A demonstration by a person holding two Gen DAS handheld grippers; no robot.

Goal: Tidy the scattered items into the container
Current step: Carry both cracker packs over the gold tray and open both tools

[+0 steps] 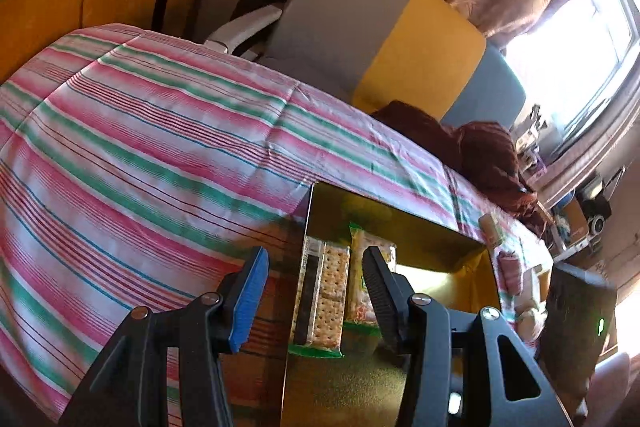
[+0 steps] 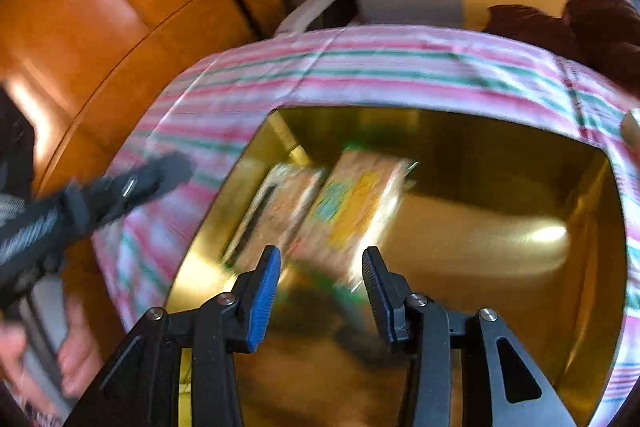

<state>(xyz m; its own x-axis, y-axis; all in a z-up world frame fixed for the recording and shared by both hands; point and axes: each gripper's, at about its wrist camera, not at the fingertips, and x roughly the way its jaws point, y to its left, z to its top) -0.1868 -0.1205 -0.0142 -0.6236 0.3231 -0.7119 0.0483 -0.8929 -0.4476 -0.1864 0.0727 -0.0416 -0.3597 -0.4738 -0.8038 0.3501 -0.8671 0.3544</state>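
A yellow translucent container (image 1: 400,223) stands on the striped bedcover; it also shows in the right wrist view (image 2: 440,131). Inside lie a cracker packet (image 1: 330,291) and a colourful snack packet (image 1: 366,279), blurred in the right wrist view as the cracker packet (image 2: 280,207) and the snack packet (image 2: 352,211). My left gripper (image 1: 316,295) is open and empty over the container's left wall. My right gripper (image 2: 320,291) is open and empty above the container, just short of the snack packet. Small wrapped items (image 1: 512,267) lie on the cover right of the container.
The striped pink, green and white cover (image 1: 160,147) spreads left and behind. A dark red cloth (image 1: 480,147) lies at the far right. A grey and yellow chair back (image 1: 380,39) stands behind. The left gripper's body (image 2: 120,191) and a hand show at left.
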